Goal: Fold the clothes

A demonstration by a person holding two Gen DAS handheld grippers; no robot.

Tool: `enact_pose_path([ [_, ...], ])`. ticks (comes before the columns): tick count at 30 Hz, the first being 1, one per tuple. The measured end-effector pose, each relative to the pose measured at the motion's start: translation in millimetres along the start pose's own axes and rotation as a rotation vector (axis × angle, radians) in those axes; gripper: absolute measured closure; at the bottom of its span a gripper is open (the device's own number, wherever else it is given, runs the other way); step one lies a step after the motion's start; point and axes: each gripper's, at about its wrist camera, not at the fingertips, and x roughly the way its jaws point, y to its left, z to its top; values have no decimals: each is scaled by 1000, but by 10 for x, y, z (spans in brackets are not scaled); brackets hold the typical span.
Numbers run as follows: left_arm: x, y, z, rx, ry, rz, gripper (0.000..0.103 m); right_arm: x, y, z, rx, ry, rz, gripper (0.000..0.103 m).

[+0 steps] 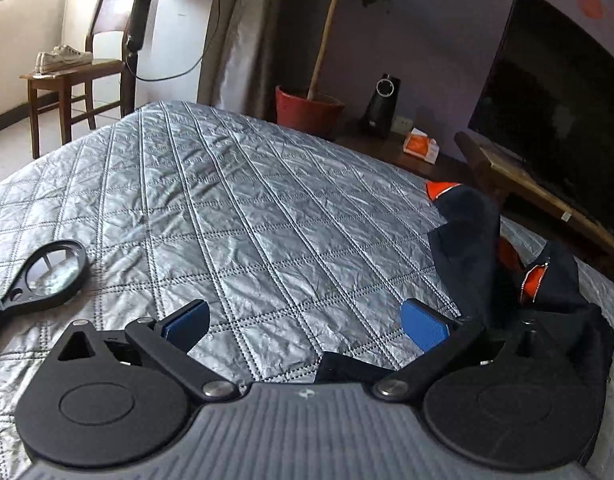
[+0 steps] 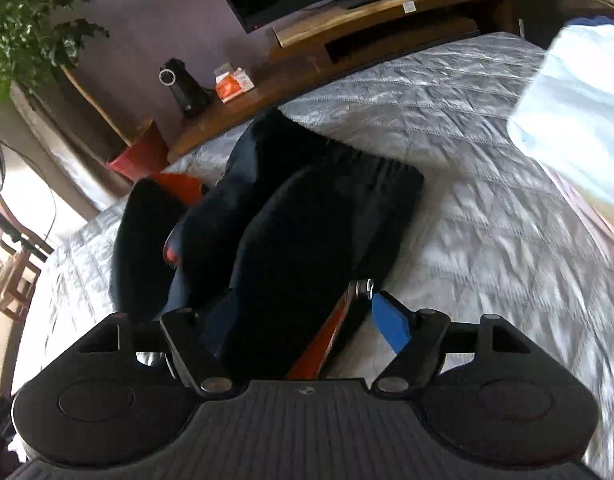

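A dark navy jacket with orange lining and a zipper [image 2: 307, 216] lies crumpled on the silver quilted bed cover [image 2: 467, 128]. In the left wrist view the jacket [image 1: 475, 240] is at the right. My left gripper [image 1: 305, 326] is open and empty above the bed cover, its right finger at the jacket's edge. My right gripper [image 2: 295, 320] is open with jacket fabric and the orange zipper edge [image 2: 327, 336] lying between its fingers. The left finger is hidden under cloth; the blue right pad [image 2: 391, 326] shows.
A black magnifying glass [image 1: 47, 276] lies on the cover [image 1: 227, 200] at the left. Beyond the bed stand a wooden TV bench [image 2: 387, 4] with a TV, a red plant pot [image 1: 307, 110] and a chair with shoes [image 1: 63, 68]. A pale blue cloth [image 2: 579, 108] is at the right.
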Motion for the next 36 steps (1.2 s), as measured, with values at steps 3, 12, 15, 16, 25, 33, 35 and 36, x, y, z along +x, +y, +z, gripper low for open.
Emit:
enact_pose_path([
  [3, 47, 21, 2, -6, 20, 4, 1, 181, -172, 91, 107, -25, 25, 26],
  [12, 134, 11, -27, 15, 61, 1, 1, 480, -88, 67, 19, -18, 5, 27],
  [15, 153, -18, -38, 34, 70, 0, 1, 593, -173, 151, 72, -42, -24, 26],
  [16, 161, -24, -42, 37, 74, -1, 1, 620, -189, 171, 77, -51, -38, 28],
  [25, 162, -27, -33, 27, 72, -2, 1, 151, -148, 155, -78, -139, -158, 103],
  [33, 155, -3, -14, 20, 66, 8, 1, -151, -194, 42, -169, -136, -299, 103],
  [35, 164, 6, -13, 12, 72, 5, 1, -148, -164, 5, -186, -130, -288, 86],
  [36, 169, 11, -13, 8, 74, 3, 1, -117, -200, 7, -139, -126, -228, 69],
])
